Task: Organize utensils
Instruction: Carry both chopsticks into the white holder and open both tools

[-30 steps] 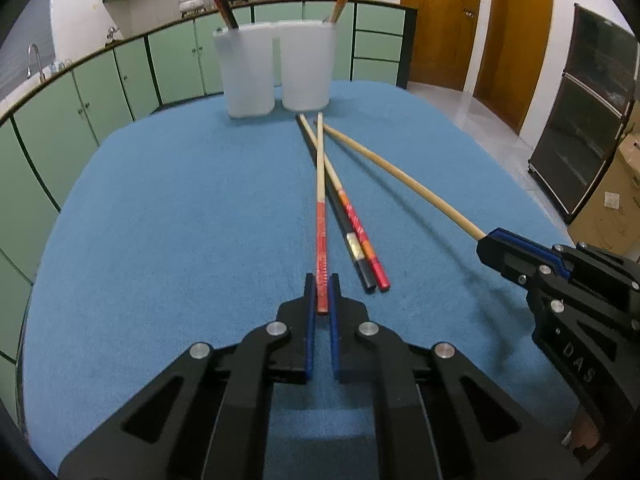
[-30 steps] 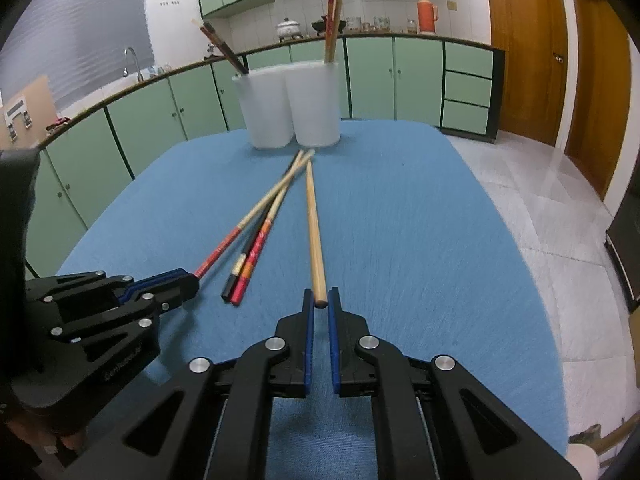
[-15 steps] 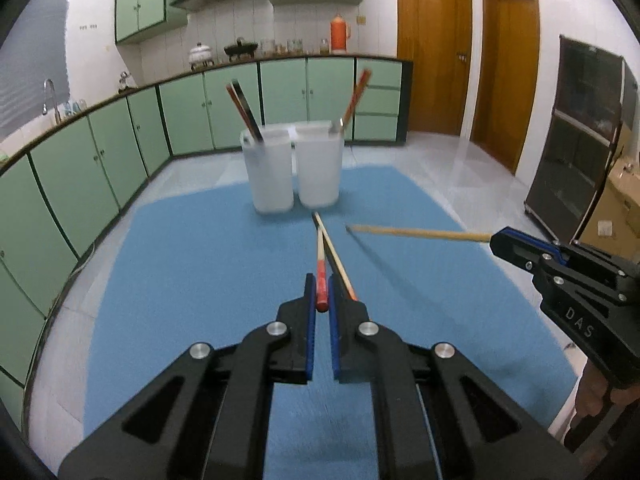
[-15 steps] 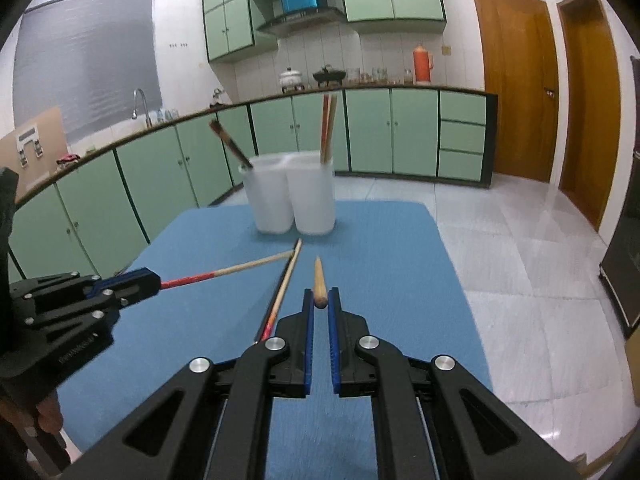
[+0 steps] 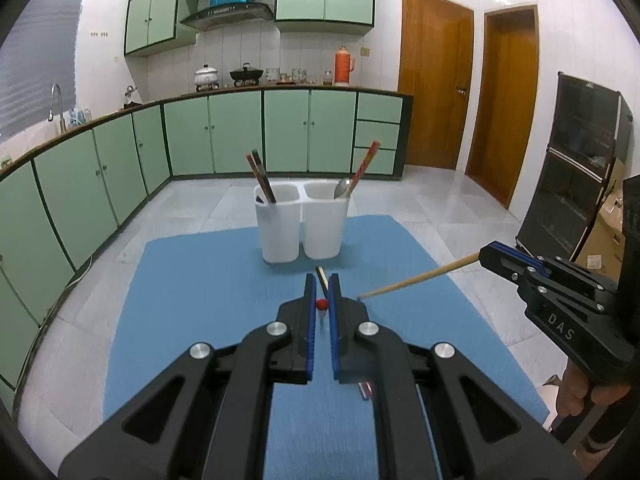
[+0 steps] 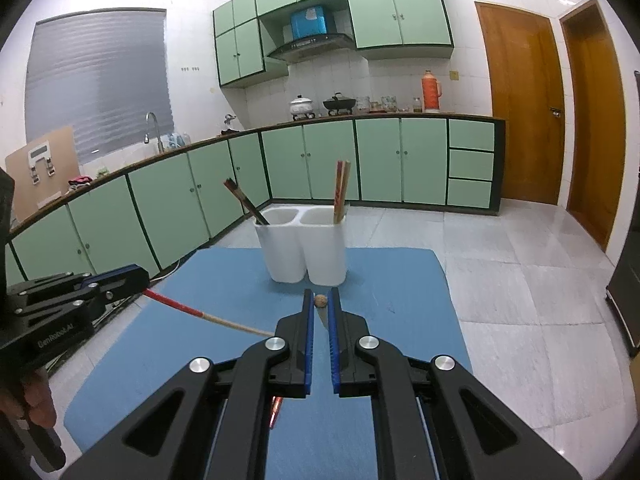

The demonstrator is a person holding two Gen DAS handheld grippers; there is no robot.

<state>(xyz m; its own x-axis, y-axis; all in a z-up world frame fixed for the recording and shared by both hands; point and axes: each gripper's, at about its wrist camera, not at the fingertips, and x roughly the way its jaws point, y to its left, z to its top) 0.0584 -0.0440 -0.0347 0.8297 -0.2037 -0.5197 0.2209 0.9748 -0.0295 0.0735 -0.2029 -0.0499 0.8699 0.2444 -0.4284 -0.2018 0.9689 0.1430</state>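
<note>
My left gripper (image 5: 321,292) is shut on a red-ended chopstick (image 5: 321,303), seen end-on; it also shows in the right wrist view (image 6: 188,310) sticking out of the left gripper (image 6: 136,276). My right gripper (image 6: 321,300) is shut on a plain wooden chopstick (image 6: 321,301), which shows in the left wrist view (image 5: 420,278) pointing left from the right gripper (image 5: 486,256). Both are lifted above the blue mat (image 5: 200,280). The white two-cup holder (image 5: 302,226) stands at the mat's far edge with chopsticks in each cup and a spoon in the right cup.
Two more chopsticks lie on the mat under the grippers, mostly hidden; their ends show in the left wrist view (image 5: 365,390) and the right wrist view (image 6: 275,412). Green cabinets line the back and left. Wooden doors stand at the right.
Both grippers have lifted their chopsticks off the mat and raised well above it, tilting the sticks upward. The views now look down on the holder from higher up.
</note>
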